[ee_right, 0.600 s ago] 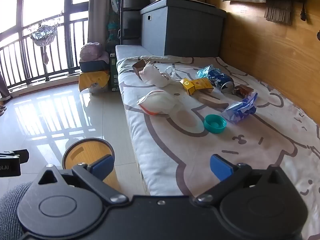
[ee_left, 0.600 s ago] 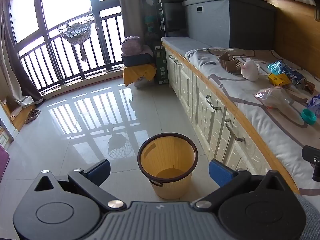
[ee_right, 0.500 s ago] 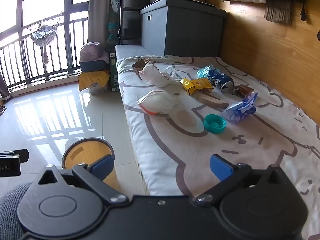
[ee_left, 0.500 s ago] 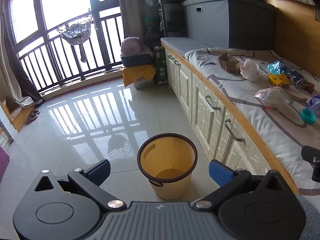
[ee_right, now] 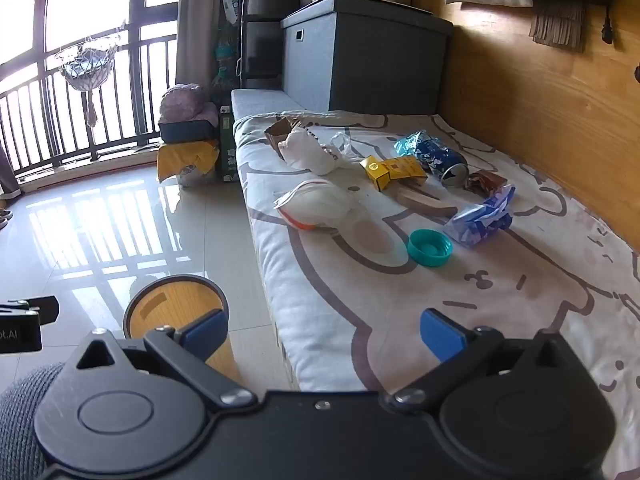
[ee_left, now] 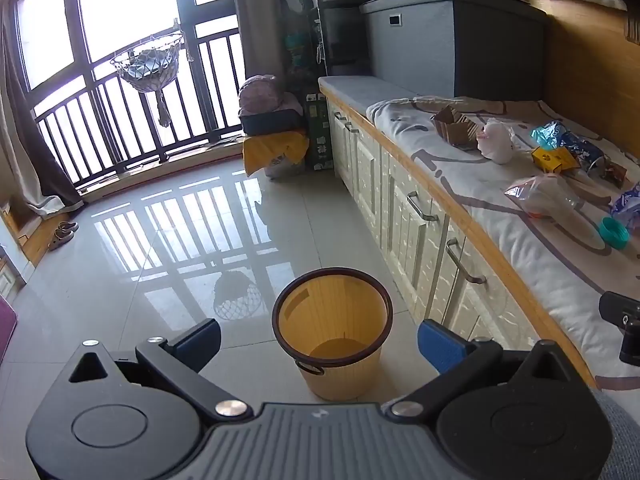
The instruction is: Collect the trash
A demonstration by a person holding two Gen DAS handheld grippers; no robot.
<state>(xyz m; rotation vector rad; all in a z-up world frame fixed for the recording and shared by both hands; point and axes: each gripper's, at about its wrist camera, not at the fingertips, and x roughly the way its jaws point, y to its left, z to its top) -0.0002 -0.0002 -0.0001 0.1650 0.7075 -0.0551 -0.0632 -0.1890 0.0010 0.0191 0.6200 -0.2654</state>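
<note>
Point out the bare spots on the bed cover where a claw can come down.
Bare cover lies between the teal cap and the right claw, out to the near mattress edge. Crowded: the far half, where the white bag, yellow box, blue can and blue wrapper cluster.

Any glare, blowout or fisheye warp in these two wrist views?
Left wrist: window blown out white, railing reflection glares on the floor tiles, cabinet front bows. Right wrist: window also overexposed, trash on the bedspread sharp and evenly lit.
</note>
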